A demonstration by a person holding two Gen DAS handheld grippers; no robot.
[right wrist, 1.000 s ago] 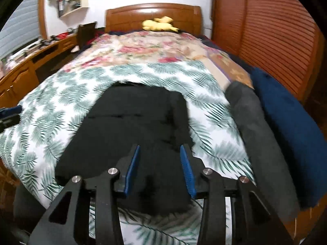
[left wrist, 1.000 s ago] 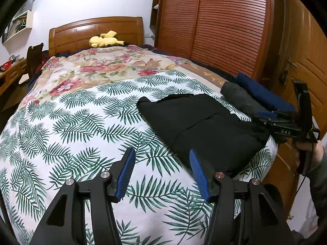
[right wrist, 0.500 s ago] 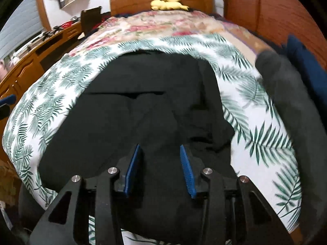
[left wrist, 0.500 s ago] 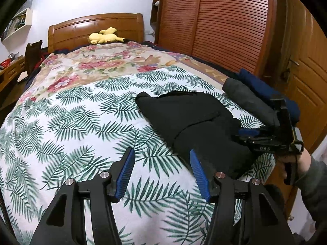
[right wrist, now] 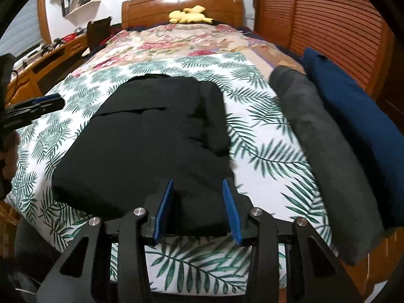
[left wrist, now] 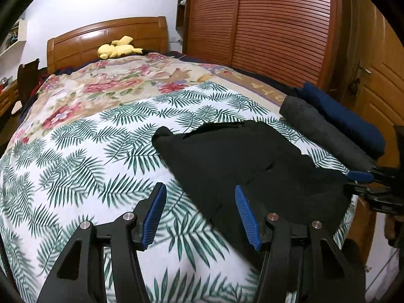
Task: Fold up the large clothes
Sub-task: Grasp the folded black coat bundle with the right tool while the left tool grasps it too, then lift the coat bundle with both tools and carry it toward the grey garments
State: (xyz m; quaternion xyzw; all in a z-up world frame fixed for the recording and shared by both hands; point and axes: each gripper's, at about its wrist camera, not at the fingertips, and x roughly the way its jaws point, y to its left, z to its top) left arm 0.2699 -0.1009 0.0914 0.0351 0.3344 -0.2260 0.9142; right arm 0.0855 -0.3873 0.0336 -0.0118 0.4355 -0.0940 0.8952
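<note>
A black garment [left wrist: 242, 161] lies partly folded on the palm-leaf sheet at the foot of the bed; it also fills the middle of the right wrist view [right wrist: 151, 139]. My left gripper [left wrist: 200, 214] is open and empty, hovering at the garment's near left edge. My right gripper [right wrist: 198, 208] is open with its blue pads astride the garment's near hem, not closed on it. The right gripper also shows at the right edge of the left wrist view [left wrist: 361, 179], and the left gripper at the left edge of the right wrist view [right wrist: 45, 102].
A rolled grey garment [right wrist: 318, 141] and a folded navy one [right wrist: 358, 116] lie along the bed's right edge. A yellow plush toy [left wrist: 118, 49] sits by the wooden headboard [left wrist: 106, 32]. A slatted wardrobe [left wrist: 265, 25] stands right, a desk [right wrist: 43, 58] left.
The right gripper pulled back from over the black garment to its near hem. The left gripper moved right, closer to the garment's left edge. Both stayed open.
</note>
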